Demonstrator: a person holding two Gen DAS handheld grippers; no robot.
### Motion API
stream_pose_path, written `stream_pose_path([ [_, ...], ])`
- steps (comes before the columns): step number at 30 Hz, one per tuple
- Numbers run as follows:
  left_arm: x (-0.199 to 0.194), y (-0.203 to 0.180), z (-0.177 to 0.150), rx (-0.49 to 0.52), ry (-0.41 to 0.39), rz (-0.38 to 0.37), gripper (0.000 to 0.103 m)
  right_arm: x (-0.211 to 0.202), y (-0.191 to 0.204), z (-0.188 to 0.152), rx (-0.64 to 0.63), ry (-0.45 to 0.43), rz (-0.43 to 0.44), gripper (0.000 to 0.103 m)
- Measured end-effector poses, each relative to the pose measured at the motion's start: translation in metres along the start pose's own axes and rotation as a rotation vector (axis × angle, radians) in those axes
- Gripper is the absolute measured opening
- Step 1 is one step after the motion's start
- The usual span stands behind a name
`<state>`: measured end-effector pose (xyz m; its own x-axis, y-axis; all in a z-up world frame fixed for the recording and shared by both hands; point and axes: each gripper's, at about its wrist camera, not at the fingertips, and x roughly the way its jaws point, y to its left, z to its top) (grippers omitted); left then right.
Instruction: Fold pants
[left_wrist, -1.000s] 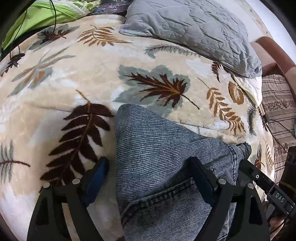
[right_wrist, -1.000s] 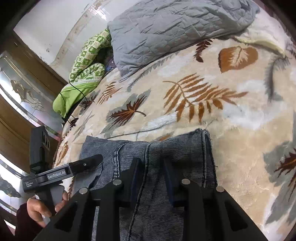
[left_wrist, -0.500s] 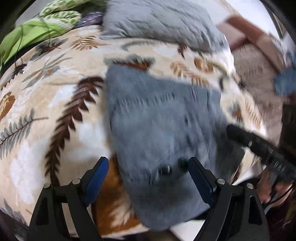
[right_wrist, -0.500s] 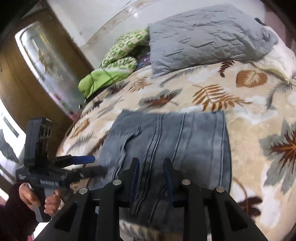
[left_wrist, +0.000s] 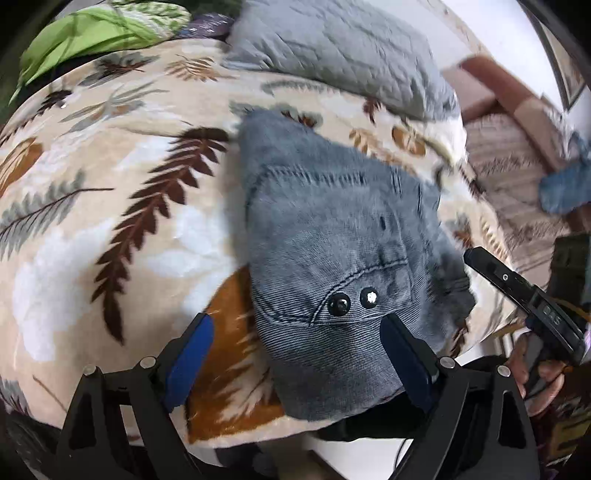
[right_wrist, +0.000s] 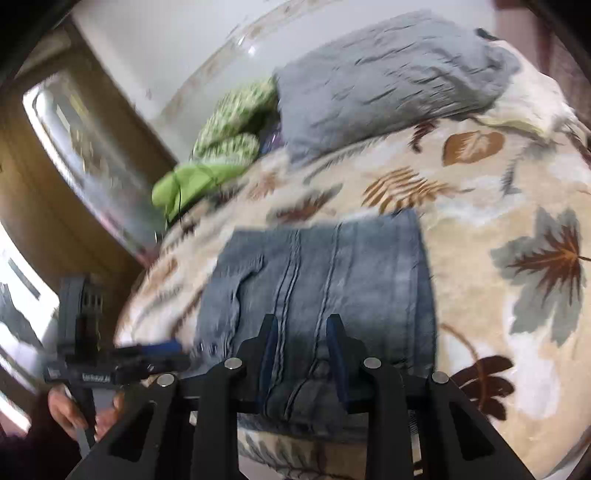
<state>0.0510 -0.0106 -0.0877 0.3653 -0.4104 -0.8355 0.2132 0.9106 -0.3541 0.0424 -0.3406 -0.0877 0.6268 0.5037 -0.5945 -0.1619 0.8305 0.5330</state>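
Note:
Folded grey-blue jeans (left_wrist: 332, 258) lie flat on the leaf-print blanket (left_wrist: 110, 184) close to the bed's near edge, two metal studs (left_wrist: 354, 301) facing up. My left gripper (left_wrist: 297, 325) hovers over the waist end, its blue-padded jaws wide and opening, pressing on nothing. In the right wrist view the jeans (right_wrist: 325, 277) show their leg seams. My right gripper (right_wrist: 301, 325) hangs above their near edge with a narrow gap between the jaws and no cloth pinched. A hand (right_wrist: 66, 410) holds the left tool at the lower left.
A grey quilted pillow (left_wrist: 343, 55) and green bedding (left_wrist: 92, 37) lie at the head of the bed. A wooden wardrobe with a mirrored door (right_wrist: 74, 147) stands to the left. Striped fabric on a brown seat (left_wrist: 517, 166) is beyond the bed's right side.
Both grippers have drawn back and upward from the jeans toward the bed's near edge. The jeans stay on the blanket, and the whole folded bundle is now in view.

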Motion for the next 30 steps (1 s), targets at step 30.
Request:
stream_pose_path([
  [30, -0.049, -0.041, -0.001, 0.157, -0.233, 0.346, 0.092, -0.012, -0.009, 0.008, 0.058, -0.058, -0.020, 0.065],
])
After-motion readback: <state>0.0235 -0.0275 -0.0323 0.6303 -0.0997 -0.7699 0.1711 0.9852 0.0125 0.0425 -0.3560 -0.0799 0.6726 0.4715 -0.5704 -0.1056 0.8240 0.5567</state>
